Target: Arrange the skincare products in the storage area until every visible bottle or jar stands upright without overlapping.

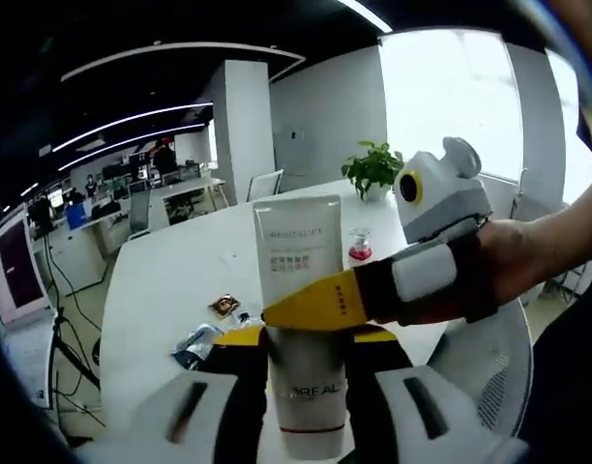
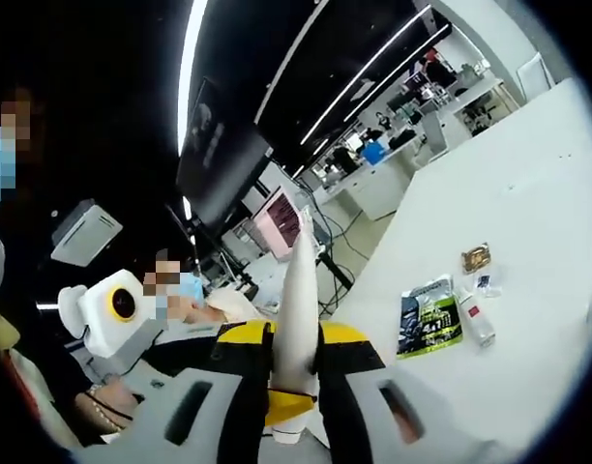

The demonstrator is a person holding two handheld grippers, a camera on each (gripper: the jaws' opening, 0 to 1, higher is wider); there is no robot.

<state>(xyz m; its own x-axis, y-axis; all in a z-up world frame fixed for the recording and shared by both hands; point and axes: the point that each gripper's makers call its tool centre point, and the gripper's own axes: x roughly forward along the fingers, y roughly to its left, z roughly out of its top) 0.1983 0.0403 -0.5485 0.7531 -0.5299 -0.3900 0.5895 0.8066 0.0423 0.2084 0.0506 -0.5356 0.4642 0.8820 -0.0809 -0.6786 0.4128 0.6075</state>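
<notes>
A white L'Oreal tube (image 1: 301,280) stands upright with its crimped end up, and my left gripper (image 1: 306,340) is shut on its lower half. From the right my right gripper (image 1: 320,302) reaches in, one yellow-tipped finger lying across the tube's front, held by a person's hand (image 1: 514,256). In the right gripper view the same tube (image 2: 298,290) shows edge-on, pinched between the jaws of my right gripper (image 2: 294,338). The left gripper (image 2: 288,408) comes in from the lower left and meets the tube low down.
On the white table (image 1: 180,271) lie a small red-capped jar (image 1: 360,246), a brown packet (image 1: 224,305) and a foil sachet (image 1: 194,343). A potted plant (image 1: 373,169) stands at the far end. The right gripper view shows a green-black sachet (image 2: 431,319), a small bottle (image 2: 475,319) and a brown packet (image 2: 476,257).
</notes>
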